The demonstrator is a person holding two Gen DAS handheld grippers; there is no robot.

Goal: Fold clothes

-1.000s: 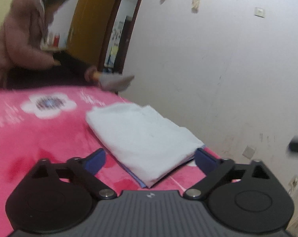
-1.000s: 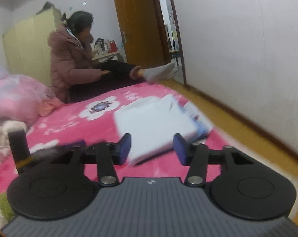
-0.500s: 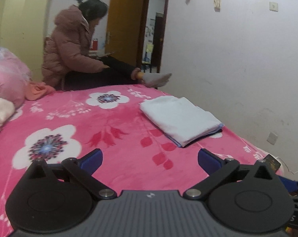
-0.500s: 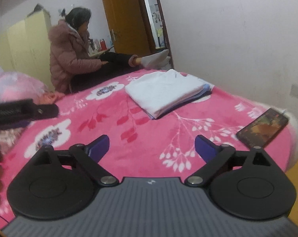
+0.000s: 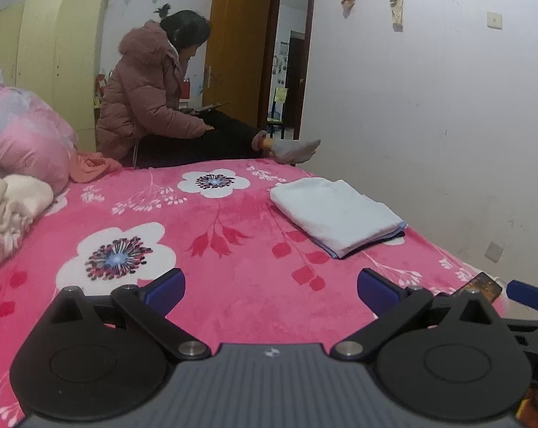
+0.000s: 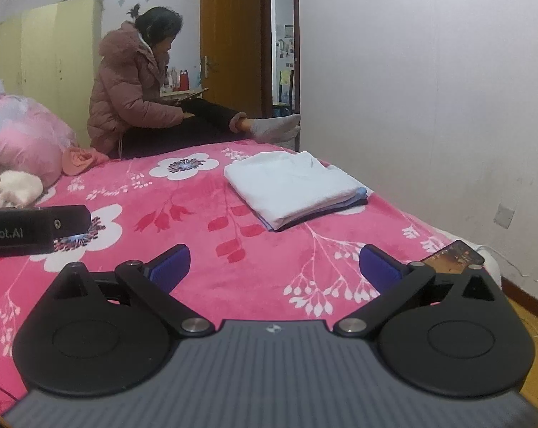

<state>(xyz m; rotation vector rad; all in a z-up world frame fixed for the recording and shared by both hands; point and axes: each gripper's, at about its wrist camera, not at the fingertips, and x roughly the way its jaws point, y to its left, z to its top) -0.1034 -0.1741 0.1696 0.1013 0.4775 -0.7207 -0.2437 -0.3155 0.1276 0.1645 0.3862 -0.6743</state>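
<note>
A folded white garment point(image 5: 336, 212) point(image 6: 292, 185) lies on a thinner blue one, as a neat stack on the right side of the pink flowered bed point(image 5: 204, 249) point(image 6: 197, 242). My left gripper point(image 5: 270, 290) hangs open well short of the stack, with only blanket between its blue pads. My right gripper point(image 6: 274, 267) is also back from the stack, its jaws opening wide and holding nothing. A blue tip of the right gripper shows at the right edge of the left wrist view. The left gripper's black body point(image 6: 33, 230) crosses the left edge of the right wrist view.
A person in a pink padded coat point(image 5: 151, 96) point(image 6: 129, 89) sits at the bed's far end, feet toward the door. Unfolded cream and pink clothes point(image 5: 8, 196) point(image 6: 15, 182) pile at the left. A phone point(image 6: 452, 255) point(image 5: 481, 283) lies near the bed's right corner. A white wall runs along the right.
Both grippers have drawn back from the folded stack, which now lies farther off. The right gripper's jaws have spread from half open to wide. The phone has come into view.
</note>
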